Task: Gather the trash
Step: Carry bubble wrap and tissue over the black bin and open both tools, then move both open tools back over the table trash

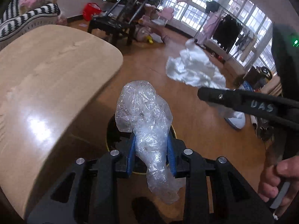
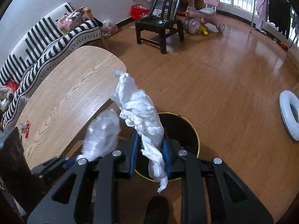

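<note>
Left gripper (image 1: pixel 151 149) pinches crumpled clear plastic wrap (image 1: pixel 147 123), long axis along fingers, bulk past tips, over black gold-rimmed bin (image 2: pixel 188 130). Right gripper (image 2: pixel 150 153) pinches white tissue wad (image 2: pixel 142 115), likewise lengthwise above bin. Right wrist view alone shows red scraps (image 2: pixel 27 130) on wooden table (image 2: pixel 65 93).

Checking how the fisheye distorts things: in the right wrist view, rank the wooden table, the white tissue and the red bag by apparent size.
1. wooden table
2. white tissue, enlarged by nearness to the camera
3. red bag, far off
</note>
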`<state>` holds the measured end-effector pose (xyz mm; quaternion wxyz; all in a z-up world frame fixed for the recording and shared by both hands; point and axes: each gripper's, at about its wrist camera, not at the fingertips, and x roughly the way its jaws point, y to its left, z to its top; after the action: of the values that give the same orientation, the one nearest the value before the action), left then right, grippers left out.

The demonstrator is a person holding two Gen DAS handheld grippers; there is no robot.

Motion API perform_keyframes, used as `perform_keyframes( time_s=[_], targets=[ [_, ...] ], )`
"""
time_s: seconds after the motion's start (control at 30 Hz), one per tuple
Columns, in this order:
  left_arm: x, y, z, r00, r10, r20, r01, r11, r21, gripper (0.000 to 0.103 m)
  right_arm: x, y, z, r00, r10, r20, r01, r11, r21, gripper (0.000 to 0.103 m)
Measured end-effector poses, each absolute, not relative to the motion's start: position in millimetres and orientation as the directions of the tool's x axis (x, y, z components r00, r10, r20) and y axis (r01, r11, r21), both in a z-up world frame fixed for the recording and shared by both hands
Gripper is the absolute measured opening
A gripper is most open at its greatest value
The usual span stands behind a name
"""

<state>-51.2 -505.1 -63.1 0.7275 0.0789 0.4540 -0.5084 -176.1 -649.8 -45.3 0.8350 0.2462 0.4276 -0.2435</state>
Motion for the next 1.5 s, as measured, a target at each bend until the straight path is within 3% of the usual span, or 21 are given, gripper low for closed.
perform_keyframes(
  time_s=[0.4,0.5,0.53,0.6,0.63,0.67,0.97,1.13,1.27,1.5],
  targets=[
    [-42.2,-539.3,-81.2,0.031,-0.658,-0.752,0.802,0.466,-0.374,0.029,-181.6,-659.0,-48.3,0.507,-0.205,-0.837,0.637,0.743,0.204,0.024],
    [-41.2,-545.4,-83.8,0.029,-0.653,-0.757,0.802,0.467,-0.372,0.033,-182.3,-660.9,-50.0,0.502,-0.204,-0.841,0.642,0.739,0.204,0.024],
    [-39.7,-547.6,-85.5,0.030,-0.650,-0.760,0.801,0.470,-0.370,0.045,-182.5,-661.8,-50.5,0.500,-0.204,-0.842,0.645,0.737,0.204,0.028],
    [-37.7,-549.9,-85.8,0.034,-0.653,-0.757,0.797,0.475,-0.374,0.063,-183.2,-663.0,-50.2,0.497,-0.206,-0.843,0.650,0.732,0.204,0.048],
    [-36.0,-550.3,-85.2,0.040,-0.656,-0.754,0.795,0.478,-0.374,0.069,-183.8,-662.9,-49.3,0.499,-0.212,-0.841,0.652,0.730,0.203,0.065],
    [-35.1,-550.6,-84.8,0.043,-0.657,-0.753,0.795,0.479,-0.373,0.071,-184.5,-662.8,-47.1,0.505,-0.222,-0.834,0.653,0.731,0.200,0.071],
    [-29.5,-535.8,-75.0,0.072,-0.662,-0.746,0.789,0.495,-0.363,0.076,-181.6,-657.4,-41.4,0.521,-0.225,-0.823,0.643,0.737,0.205,0.071],
    [-15.8,-492.2,-51.6,0.175,-0.643,-0.746,0.774,0.558,-0.300,0.091,-159.2,-633.0,-28.0,0.554,-0.215,-0.805,0.596,0.777,0.202,0.074],
    [6.1,-436.7,-29.2,0.282,-0.613,-0.738,0.727,0.638,-0.253,0.092,-124.9,-594.3,-13.7,0.596,-0.199,-0.778,0.517,0.836,0.182,0.085],
    [57.2,-299.1,3.0,0.489,-0.492,-0.720,0.563,0.809,-0.171,0.094,-47.7,-496.1,-1.4,0.666,-0.084,-0.741,0.313,0.933,0.176,0.088]
  ],
)
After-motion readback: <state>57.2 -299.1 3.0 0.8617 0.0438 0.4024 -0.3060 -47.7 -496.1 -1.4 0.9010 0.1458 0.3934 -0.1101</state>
